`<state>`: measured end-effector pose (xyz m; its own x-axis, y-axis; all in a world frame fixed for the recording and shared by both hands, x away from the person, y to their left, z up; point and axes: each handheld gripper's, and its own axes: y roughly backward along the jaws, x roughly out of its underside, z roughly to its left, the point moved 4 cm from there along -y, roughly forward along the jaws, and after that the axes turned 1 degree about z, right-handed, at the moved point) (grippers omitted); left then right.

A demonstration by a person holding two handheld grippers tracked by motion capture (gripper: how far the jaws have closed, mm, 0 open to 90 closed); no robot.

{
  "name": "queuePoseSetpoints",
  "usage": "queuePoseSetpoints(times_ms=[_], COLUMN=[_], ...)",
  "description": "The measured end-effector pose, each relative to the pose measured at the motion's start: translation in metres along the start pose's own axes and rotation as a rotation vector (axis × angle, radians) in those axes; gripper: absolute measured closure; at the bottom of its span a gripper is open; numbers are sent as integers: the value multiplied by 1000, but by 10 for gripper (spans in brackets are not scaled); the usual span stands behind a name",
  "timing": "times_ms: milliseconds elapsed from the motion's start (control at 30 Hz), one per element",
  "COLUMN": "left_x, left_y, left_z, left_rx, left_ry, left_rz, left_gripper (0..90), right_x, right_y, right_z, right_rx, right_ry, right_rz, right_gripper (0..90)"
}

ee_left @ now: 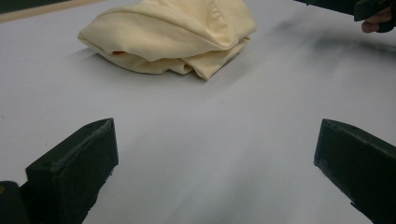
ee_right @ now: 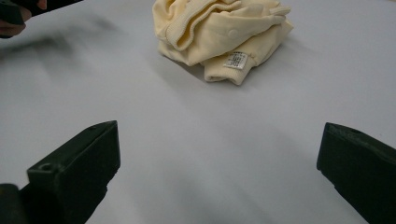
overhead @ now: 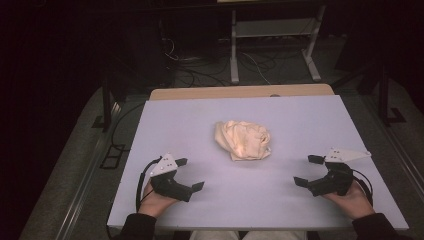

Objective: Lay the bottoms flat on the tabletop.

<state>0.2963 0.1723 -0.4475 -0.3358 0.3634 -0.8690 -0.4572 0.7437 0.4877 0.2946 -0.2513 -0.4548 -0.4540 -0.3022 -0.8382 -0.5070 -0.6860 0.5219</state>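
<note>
You held both tools low over the near edge of the pale table (overhead: 300, 115), the left gripper (overhead: 189, 174) at about seven o'clock and the right gripper (overhead: 308, 171) at about five o'clock, each with its jaws spread wide and nothing between them, and each well apart from the work. In both gripper views the black jaws framed bare tabletop, with the target lying beyond them at twelve o'clock. That target, a crumpled cream garment (overhead: 243, 140), sat bunched near the table's centre, just far of the midpoint between your hands. The risks appeared to lie in the bundle itself: with the folds stacked and tucked under one another, a jaw closing on the top would likely have pinched several layers at once and lifted the whole lump rather than a single edge; a shallow bite on the ribbed hem could have slipped free; and two pulls from opposite sides might have dragged the cloth across the smooth surface instead of opening it. A small white care label (ee_right: 236, 60) showed on the fold nearest the right gripper, at its one o'clock; it carried rows of print too fine to read, and no brand name could be made out anywhere on the fabric.
</note>
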Motion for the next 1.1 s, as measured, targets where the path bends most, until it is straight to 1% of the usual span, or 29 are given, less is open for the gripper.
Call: queuePoseSetpoints(times_ms=[400, 700, 800, 900, 1067, 1100], left_x=[0, -1, -2, -4, -6, -8], left_y=[-1, 0, 1, 1, 0, -1], left_z=[-1, 0, 1, 1, 0, -1], left_rx=[-1, -10, -14, -18, -13, -11], left_ry=[-4, 6, 6, 8, -1, -6], left_rz=[3, 0, 0, 2, 20, 22], left_gripper=[0, 0, 0, 0, 0, 0], right_x=[0, -1, -2, -3, -7, -8], right_y=[2, 2, 2, 2, 2, 2], right_z=[-1, -1, 0, 0, 1, 1], right_rx=[8, 12, 12, 12, 11, 19], right_ry=[-5, -12, -12, -16, -18, -16], right_rz=[-7, -1, 3, 18, 32, 30], right_gripper=[0, 0, 0, 0, 0, 0])
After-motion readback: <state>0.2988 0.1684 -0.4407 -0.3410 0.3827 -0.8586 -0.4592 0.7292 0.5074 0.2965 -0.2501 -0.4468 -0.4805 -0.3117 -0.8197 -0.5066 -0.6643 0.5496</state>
